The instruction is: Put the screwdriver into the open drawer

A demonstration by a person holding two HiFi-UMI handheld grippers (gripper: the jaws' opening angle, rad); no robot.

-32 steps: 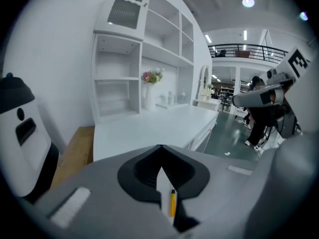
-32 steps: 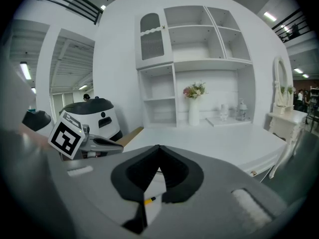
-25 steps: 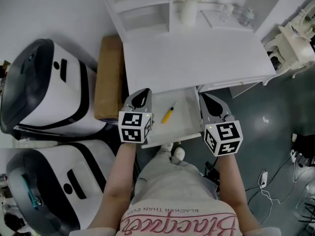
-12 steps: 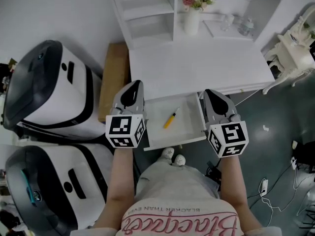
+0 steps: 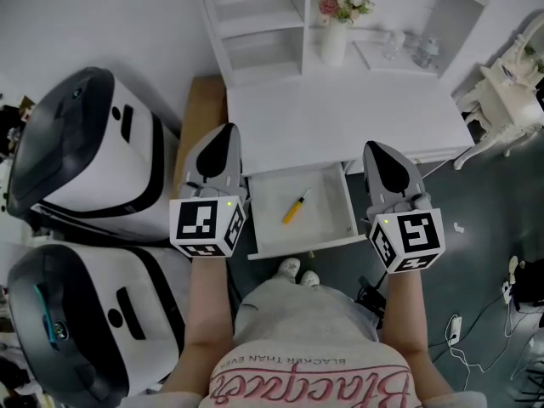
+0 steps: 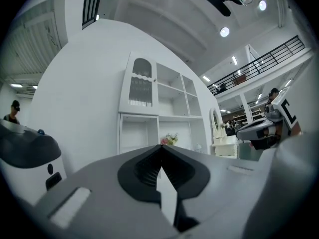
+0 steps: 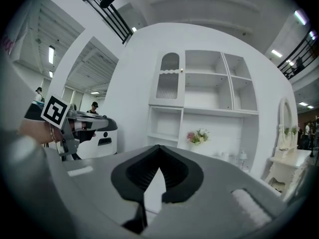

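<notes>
Left gripper [image 5: 223,136] held just left of the open drawer, jaws pressed together at the tips, nothing pinched. Partly hidden behind it, a brown box [image 5: 202,109] against the desk's side. Between the two grippers, drawer [image 5: 321,223] pulled out from under the white desk [image 5: 340,113], back end hidden beneath the desktop. Yellow-handled screwdriver [image 5: 295,206] lying slantwise on the drawer floor, touched by neither gripper, tip too small to make out. Right gripper [image 5: 379,150] just beside the drawer's right wall, jaws likewise closed and empty. Drawer and screwdriver blocked from both gripper views by the gripper bodies.
</notes>
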